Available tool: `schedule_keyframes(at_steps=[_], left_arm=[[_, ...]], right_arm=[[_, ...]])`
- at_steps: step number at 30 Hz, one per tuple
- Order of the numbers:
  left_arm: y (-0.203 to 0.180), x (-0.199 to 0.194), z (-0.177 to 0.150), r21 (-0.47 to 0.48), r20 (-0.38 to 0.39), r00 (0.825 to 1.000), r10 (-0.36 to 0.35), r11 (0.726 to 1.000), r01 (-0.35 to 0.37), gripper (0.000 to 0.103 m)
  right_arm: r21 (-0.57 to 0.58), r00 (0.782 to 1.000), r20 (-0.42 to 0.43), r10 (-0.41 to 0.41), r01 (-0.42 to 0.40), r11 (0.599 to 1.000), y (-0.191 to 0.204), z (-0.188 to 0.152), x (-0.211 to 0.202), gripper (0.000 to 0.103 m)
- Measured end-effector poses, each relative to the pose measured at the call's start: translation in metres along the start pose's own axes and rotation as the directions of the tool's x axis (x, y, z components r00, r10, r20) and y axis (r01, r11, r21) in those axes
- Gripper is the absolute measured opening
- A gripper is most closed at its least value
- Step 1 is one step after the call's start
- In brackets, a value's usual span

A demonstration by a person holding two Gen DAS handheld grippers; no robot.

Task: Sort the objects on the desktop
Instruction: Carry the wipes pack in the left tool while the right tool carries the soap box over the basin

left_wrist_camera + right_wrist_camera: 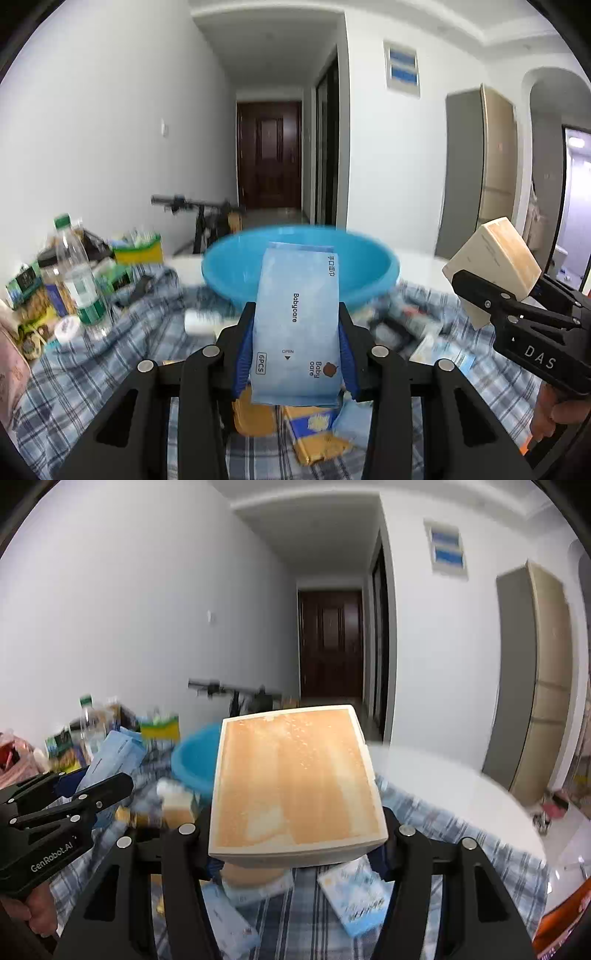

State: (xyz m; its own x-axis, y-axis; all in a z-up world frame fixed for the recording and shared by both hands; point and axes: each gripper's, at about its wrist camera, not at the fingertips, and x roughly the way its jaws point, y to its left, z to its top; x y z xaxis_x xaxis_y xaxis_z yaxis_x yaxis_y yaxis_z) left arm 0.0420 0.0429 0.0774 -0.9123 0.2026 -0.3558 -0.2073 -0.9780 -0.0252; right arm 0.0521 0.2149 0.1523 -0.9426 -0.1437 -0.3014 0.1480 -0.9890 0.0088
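Note:
My left gripper (pixel 297 347) is shut on a light blue Babycare wipes packet (pixel 297 321) and holds it upright above the checked cloth, in front of a blue plastic basin (pixel 236 266). My right gripper (pixel 295 834) is shut on a cream box with an orange-brown top (pixel 295 779), held above the table. The right gripper with the box (pixel 495 258) shows at the right of the left wrist view. The left gripper with the packet (pixel 114 760) shows at the left of the right wrist view, with the basin (pixel 195 760) behind it.
A blue-checked cloth (pixel 92 369) covers the table. A water bottle (pixel 79 277), a yellow-green sponge pack (pixel 138 249) and snack packets stand at the left. Loose packets (pixel 354 893) lie below the grippers. A bicycle (pixel 201 218) stands behind the table.

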Motion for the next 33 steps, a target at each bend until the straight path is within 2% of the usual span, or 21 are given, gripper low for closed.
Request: schedule_keyframes(at_steps=[2,5,9,15,21,33], left_arm=[[0.004,-0.015,0.008,-0.028,0.063,0.998,-0.005,1.000,0.007,0.042],[0.009,-0.039,0.014,-0.043,0.174,0.984,0.028,0.999,-0.021,0.042],[0.011,-0.056,0.020,-0.027,0.218,0.976,-0.002,1.000,0.008,0.042],[0.007,-0.067,0.018,-0.031,0.212,0.977,0.003,1.000,0.004,0.042],[-0.003,-0.070,0.016,-0.023,0.199,0.980,-0.002,1.000,0.007,0.042],[-0.003,-0.055,0.023,-0.012,0.185,0.983,-0.009,1.000,0.012,0.042]], right_arm=[[-0.011,0.998,0.056,-0.009,0.010,1.000,0.003,0.009,-0.012,0.059],[-0.022,0.994,0.106,-0.009,0.012,1.000,0.009,0.017,-0.027,0.059],[-0.029,0.991,0.133,0.007,-0.004,1.000,0.017,0.020,-0.040,0.059],[-0.040,0.990,0.136,0.028,-0.023,0.999,0.021,0.018,-0.049,0.059],[-0.026,0.988,0.152,0.015,-0.011,1.000,0.014,0.018,-0.057,0.059],[-0.028,0.990,0.142,0.015,-0.011,1.000,0.009,0.030,-0.041,0.059]])
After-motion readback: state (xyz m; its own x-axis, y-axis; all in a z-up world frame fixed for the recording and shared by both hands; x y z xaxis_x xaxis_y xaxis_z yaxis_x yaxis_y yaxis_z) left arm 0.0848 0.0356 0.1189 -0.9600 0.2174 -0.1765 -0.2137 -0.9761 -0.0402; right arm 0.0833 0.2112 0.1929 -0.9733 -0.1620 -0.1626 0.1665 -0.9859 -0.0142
